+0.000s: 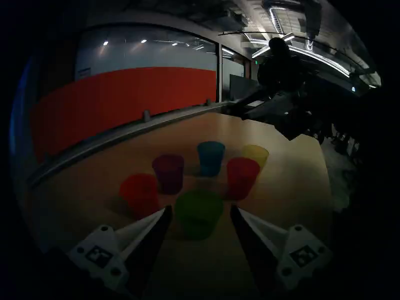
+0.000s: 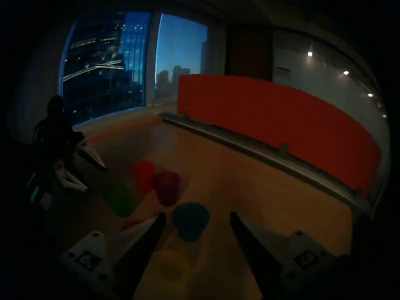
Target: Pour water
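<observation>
Six plastic cups stand in a loose ring on the wooden table (image 1: 280,200). Nearest my left gripper (image 1: 200,209) is the green cup (image 1: 198,220), framed by its open fingers, apart from both. Behind it are a red cup (image 1: 140,194), a purple cup (image 1: 169,173), a blue cup (image 1: 210,158), a yellow cup (image 1: 256,155) and a second red cup (image 1: 242,177). Across the table, my right gripper (image 2: 196,216) is open, with the blue cup (image 2: 190,220) just beyond its tips and the yellow cup (image 2: 170,265) low between the fingers. The room is dim; no water is visible.
A metal rail (image 1: 125,132) and a red panel (image 1: 125,100) run along the table's far side. The right gripper (image 1: 270,107) and the person holding it loom dark beyond the cups. The left gripper (image 2: 87,170) shows across the table, before large windows (image 2: 125,65).
</observation>
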Demonstrator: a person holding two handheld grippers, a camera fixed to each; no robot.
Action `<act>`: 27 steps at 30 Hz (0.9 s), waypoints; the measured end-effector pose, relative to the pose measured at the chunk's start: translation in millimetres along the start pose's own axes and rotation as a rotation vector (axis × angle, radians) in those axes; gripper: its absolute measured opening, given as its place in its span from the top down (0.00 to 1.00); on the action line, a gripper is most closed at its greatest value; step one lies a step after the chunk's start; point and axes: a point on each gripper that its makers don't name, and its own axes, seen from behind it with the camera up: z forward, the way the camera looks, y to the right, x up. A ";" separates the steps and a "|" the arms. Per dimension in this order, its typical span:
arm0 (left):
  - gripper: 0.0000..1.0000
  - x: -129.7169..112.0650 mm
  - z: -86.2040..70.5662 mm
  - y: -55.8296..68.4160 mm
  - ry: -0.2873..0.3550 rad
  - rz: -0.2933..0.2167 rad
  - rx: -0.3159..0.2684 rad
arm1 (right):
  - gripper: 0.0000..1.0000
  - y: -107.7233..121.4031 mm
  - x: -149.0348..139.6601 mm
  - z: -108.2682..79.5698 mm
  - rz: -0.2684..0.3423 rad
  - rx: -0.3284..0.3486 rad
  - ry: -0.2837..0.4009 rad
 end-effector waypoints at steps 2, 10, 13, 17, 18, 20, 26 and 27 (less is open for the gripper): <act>0.14 -4.4 1.6 -0.4 -0.010 -0.004 -0.002 | 0.03 -0.3 -1.4 3.2 0.003 0.004 -0.004; 0.14 -19.2 7.0 1.3 -0.043 -0.004 -0.017 | 0.03 1.9 -9.4 14.6 0.006 0.011 -0.026; 0.14 -24.8 9.8 0.6 -0.058 -0.001 -0.018 | 0.03 2.3 -11.0 18.7 0.007 0.015 -0.032; 0.14 -29.6 14.8 -1.3 -0.075 -0.005 -0.020 | 0.03 2.1 -12.9 24.7 0.010 0.021 -0.040; 0.14 -30.5 16.0 -1.7 -0.078 -0.007 -0.021 | 0.03 1.9 -13.5 26.0 0.011 0.022 -0.043; 0.14 -32.3 18.6 -2.3 -0.084 -0.011 -0.023 | 0.03 1.6 -14.9 28.9 0.012 0.026 -0.048; 0.14 -39.6 26.5 -1.9 -0.117 -0.015 -0.036 | 0.03 2.6 -18.1 35.8 0.009 0.033 -0.065; 0.14 -40.1 28.1 -2.5 -0.120 -0.014 -0.036 | 0.03 2.7 -19.1 36.6 0.009 0.034 -0.069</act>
